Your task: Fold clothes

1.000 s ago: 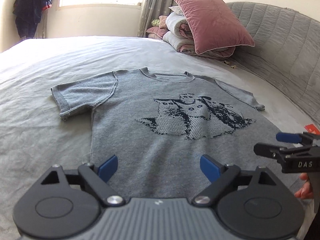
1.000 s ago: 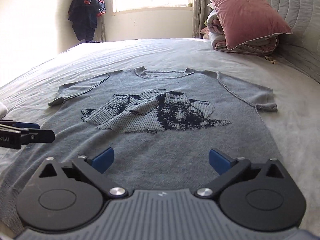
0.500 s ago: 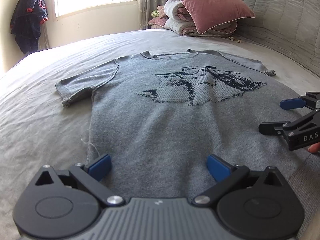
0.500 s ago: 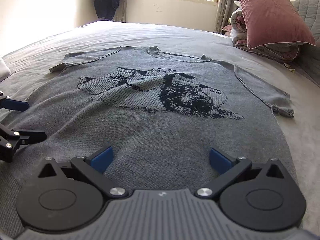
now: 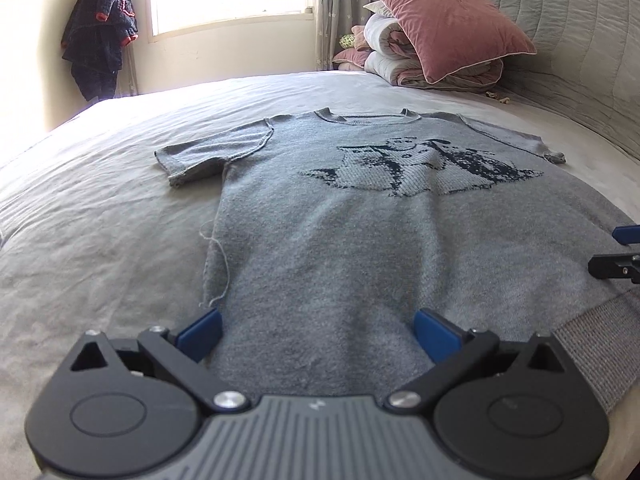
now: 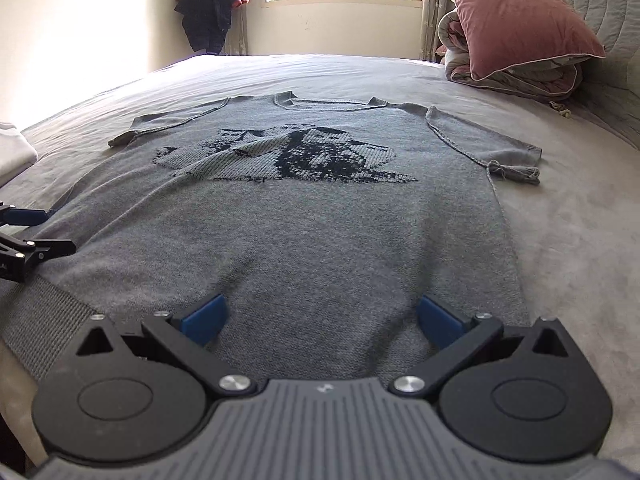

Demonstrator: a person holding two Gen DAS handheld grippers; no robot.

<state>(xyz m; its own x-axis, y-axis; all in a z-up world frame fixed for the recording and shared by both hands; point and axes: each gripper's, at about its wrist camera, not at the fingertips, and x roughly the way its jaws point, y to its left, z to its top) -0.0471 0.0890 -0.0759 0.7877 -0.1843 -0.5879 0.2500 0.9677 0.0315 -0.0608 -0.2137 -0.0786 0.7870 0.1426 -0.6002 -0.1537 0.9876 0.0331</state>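
Lengthwise, the grey sweater (image 5: 340, 240) runs away from both spread, empty tools: left tool (image 5: 316, 334) at its left hem corner, right tool (image 6: 320, 320) at its right.

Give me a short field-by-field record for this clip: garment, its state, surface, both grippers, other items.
garment: grey sweater with dark knitted picture
state: spread flat, front up, unfolded
surface: bed with grey cover
left gripper: jaws wide, over hem, holding nothing
right gripper: jaws wide, over hem, holding nothing
other: pink pillow on folded bedding; dark clothes hanging by window
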